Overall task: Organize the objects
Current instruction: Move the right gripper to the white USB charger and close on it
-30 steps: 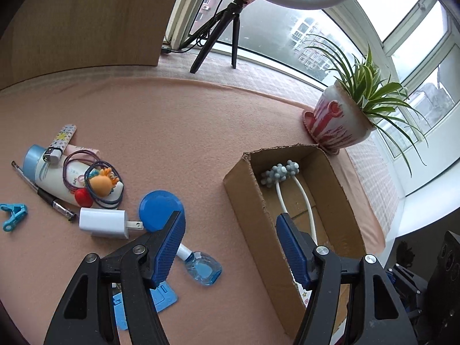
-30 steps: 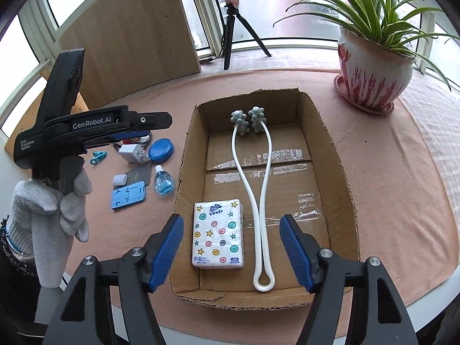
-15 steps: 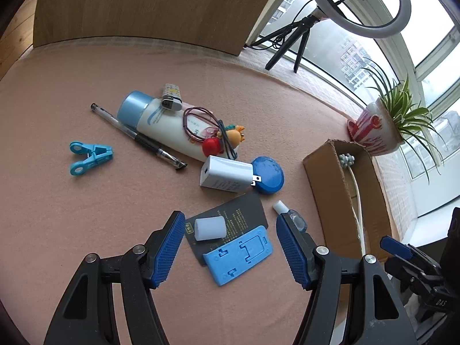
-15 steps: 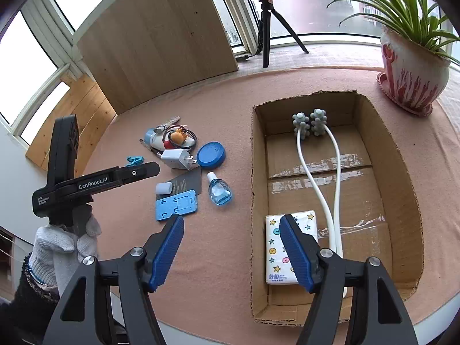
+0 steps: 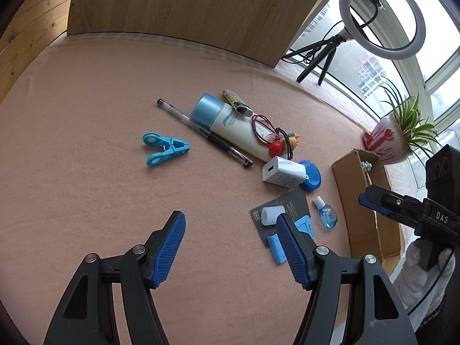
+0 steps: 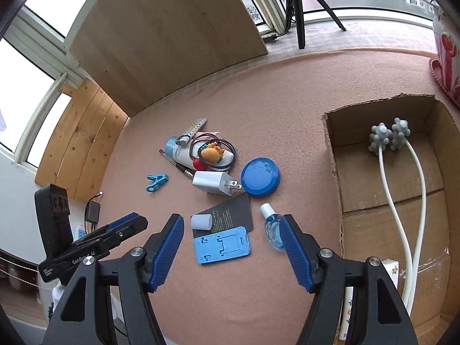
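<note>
Loose items lie on the pink cloth: a blue clip (image 5: 165,149), a pen (image 5: 204,133), a white lotion bottle (image 5: 230,123) with hair ties and charms, a white charger (image 5: 283,172), a blue lid (image 5: 312,174), a black card (image 6: 227,215) with a white cap (image 6: 201,221), a blue phone stand (image 6: 221,245) and a small blue bottle (image 6: 273,228). The cardboard box (image 6: 336,178) holds a white massager (image 6: 391,141) and a tissue pack. My left gripper (image 5: 231,240) is open and empty. My right gripper (image 6: 233,243) is open and empty above the phone stand.
A potted plant (image 5: 388,138) stands behind the box. A ring light on a tripod (image 5: 373,14) and a wooden board (image 5: 184,8) stand at the back. The table edge runs along the left in the right wrist view.
Both grippers swung left from the box toward the loose items. The left view now centres on bare cloth near the clip; the right view now sits over the phone stand.
</note>
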The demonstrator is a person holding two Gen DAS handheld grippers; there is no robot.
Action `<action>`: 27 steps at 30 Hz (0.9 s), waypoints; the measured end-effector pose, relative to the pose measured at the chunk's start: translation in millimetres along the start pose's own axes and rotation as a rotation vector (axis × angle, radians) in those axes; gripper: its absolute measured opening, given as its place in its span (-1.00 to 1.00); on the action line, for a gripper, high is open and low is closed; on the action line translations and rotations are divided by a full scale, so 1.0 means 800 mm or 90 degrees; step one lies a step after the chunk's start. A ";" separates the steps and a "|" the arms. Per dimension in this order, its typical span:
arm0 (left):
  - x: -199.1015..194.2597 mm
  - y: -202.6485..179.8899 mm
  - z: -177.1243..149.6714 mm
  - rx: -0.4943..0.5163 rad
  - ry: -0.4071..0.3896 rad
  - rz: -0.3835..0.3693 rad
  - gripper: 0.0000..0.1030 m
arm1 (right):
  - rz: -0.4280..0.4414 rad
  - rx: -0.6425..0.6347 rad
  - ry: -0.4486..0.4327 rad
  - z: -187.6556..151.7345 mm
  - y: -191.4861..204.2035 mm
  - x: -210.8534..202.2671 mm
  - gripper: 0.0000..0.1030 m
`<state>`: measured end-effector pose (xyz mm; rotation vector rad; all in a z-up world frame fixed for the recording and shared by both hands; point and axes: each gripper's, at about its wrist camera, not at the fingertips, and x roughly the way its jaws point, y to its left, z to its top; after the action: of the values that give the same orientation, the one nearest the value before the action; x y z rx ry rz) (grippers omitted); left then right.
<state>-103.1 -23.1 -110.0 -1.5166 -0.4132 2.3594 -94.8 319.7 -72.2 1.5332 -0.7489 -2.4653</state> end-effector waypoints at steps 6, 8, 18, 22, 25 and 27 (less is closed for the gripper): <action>-0.012 0.030 -0.004 -0.019 -0.001 0.006 0.34 | 0.027 0.042 0.046 0.020 0.005 0.051 0.00; -0.013 0.037 -0.006 -0.023 0.001 0.008 0.34 | 0.027 0.046 0.054 0.023 0.008 0.065 -0.10; -0.017 0.054 -0.007 -0.031 0.002 0.010 0.34 | -0.015 0.061 0.055 0.048 0.011 0.115 -0.18; -0.017 0.060 -0.002 -0.033 -0.001 0.017 0.34 | -0.009 0.045 0.081 0.040 0.019 0.131 -0.36; -0.014 0.064 0.001 -0.037 0.001 0.018 0.34 | -0.002 0.024 0.092 0.027 0.030 0.133 -0.37; -0.011 0.064 0.002 -0.036 0.003 0.017 0.34 | 0.006 0.016 0.100 0.019 0.036 0.136 -0.37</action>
<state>-106.2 -73.8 -122.7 -1.5612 -0.4648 2.3825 -163.0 259.6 -140.0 1.7041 -0.7607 -2.3043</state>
